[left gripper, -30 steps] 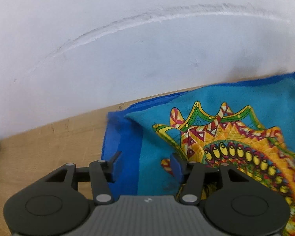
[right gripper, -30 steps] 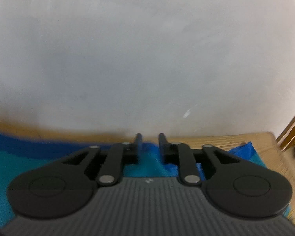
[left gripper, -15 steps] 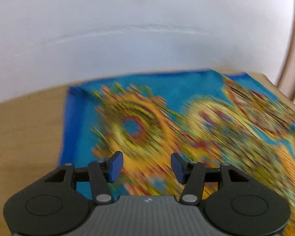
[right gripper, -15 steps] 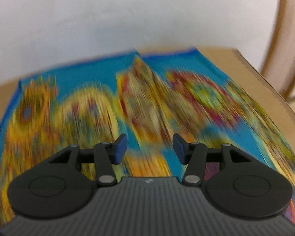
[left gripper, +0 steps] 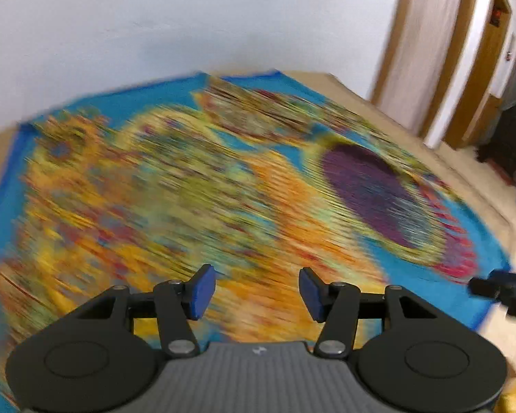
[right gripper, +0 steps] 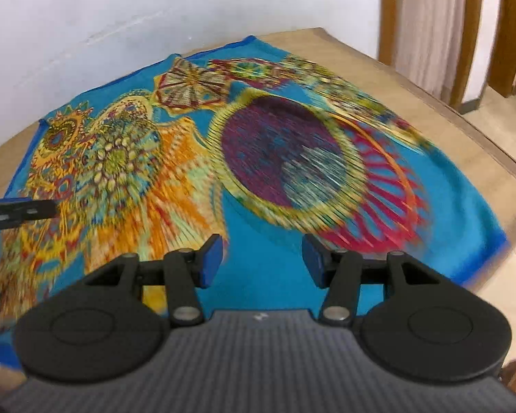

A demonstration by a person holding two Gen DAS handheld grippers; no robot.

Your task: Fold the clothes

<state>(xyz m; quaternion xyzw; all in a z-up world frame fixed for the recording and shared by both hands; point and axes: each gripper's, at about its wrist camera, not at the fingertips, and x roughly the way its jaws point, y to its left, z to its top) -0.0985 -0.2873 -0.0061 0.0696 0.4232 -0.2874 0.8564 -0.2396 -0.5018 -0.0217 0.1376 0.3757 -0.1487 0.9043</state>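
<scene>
Cloth [right gripper: 275, 158] lies spread flat, covering the desk [right gripper: 471, 117]. Left tongs [left gripper: 254, 290] and right tongs [right gripper: 261, 261]: wide open, empty, above cloth.

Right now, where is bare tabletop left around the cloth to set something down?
Bare strips: between the cloth and wall at the far left corner of the table, and along its right edge. The middle is fully covered.

cloth [right gripper: 265, 144] spread on table [right gripper: 430, 79], wall [right gripper: 120, 7] behind
</scene>
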